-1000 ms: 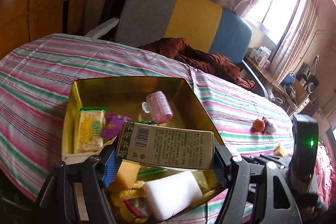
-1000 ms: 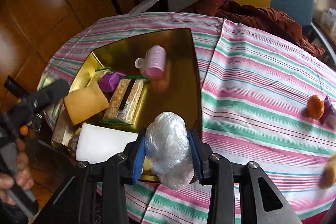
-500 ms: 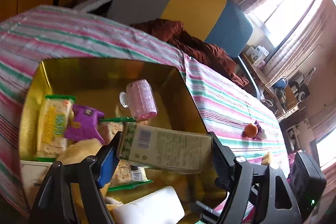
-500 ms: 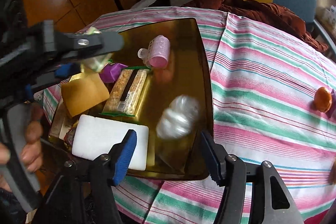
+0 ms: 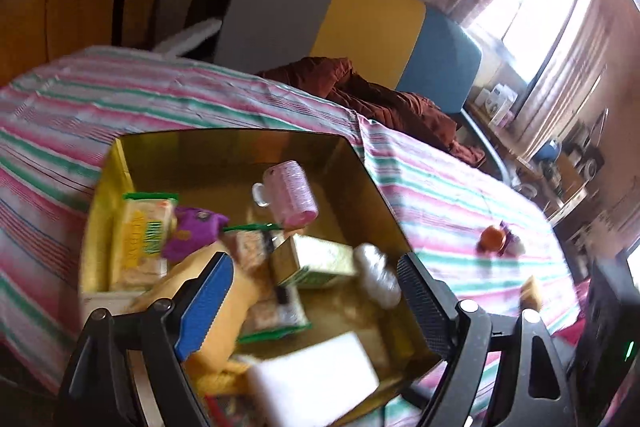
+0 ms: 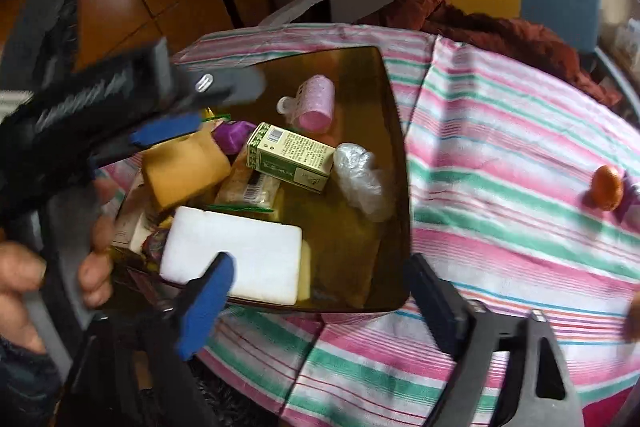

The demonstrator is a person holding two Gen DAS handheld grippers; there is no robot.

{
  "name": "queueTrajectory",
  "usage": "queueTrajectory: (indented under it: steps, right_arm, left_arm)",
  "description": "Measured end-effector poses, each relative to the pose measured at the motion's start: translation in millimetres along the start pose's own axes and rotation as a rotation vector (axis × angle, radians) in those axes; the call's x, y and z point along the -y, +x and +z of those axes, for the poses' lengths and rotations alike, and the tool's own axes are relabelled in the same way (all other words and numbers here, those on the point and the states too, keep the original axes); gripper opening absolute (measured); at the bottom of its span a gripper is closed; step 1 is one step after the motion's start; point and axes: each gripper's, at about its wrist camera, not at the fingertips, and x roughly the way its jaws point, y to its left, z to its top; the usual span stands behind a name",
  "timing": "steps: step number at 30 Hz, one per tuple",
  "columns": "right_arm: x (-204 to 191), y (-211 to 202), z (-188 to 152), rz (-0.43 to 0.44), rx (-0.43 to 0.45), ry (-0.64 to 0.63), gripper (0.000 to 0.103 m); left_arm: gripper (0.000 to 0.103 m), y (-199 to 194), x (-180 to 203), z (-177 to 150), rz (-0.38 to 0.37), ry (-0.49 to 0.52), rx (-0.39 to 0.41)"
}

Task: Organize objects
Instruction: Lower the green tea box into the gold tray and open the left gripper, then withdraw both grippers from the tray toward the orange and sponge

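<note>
Left wrist view: left gripper (image 5: 316, 291) poised over gold tray (image 5: 376, 203) on striped tablecloth (image 5: 440, 195); jaws apart and opening, nothing pressed between the pads; green-and-white carton (image 5: 316, 261) lying free in the tray beyond the fingertips, atop a snack bar packet (image 5: 276, 311); crumpled clear plastic bag (image 5: 378, 277) just beside the carton, toward the tray's right wall; pink hair roller (image 5: 292, 195) further back on the tray floor; purple wrapper (image 5: 192, 233) and yellow biscuit pack (image 5: 140, 247) along the left side; yellow sponge (image 5: 216, 311) partly hidden behind the blue pad; white foam block (image 5: 312, 383) at the near edge, blurred; orange ball (image 5: 493, 237) well apart on the cloth; brown garment (image 5: 380, 103) heaped on a multicoloured sofa (image 5: 360, 23) behind.

Right wrist view: right gripper (image 6: 320, 301) over the tray's near rim (image 6: 402, 187); jaws wide and opening, nothing between them; plastic bag (image 6: 360, 179) resting inside the tray against the right wall, touching the carton (image 6: 292, 157); hair roller (image 6: 316, 103) behind; sponge (image 6: 184, 171) and foam block (image 6: 236, 257) at left and near; left gripper (image 6: 192, 107) entering from the left, gripped by a hand (image 6: 60, 267); orange ball (image 6: 607, 187) far right on the cloth.
</note>
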Motion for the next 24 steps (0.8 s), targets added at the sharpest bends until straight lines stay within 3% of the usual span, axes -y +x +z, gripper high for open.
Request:
queueTrajectory:
  steps: [7, 15, 24]
  right_arm:
    - [7.2, -12.3, -3.8, -0.051, 0.051, 0.024, 0.095]
    - [13.0, -32.4, -4.9, -0.127, 0.128, 0.024, 0.102]
    - [31.6, -43.0, -8.2, -0.175, 0.15, 0.067, 0.103]
  left_arm:
    - [0.086, -20.7, 5.8, -17.4, 0.111, 0.065, 0.031]
    - [0.086, -28.6, 16.4, -31.4, 0.147, 0.1, 0.033]
    - [0.086, -30.1, 24.5, -40.7, 0.169, 0.146, 0.025]
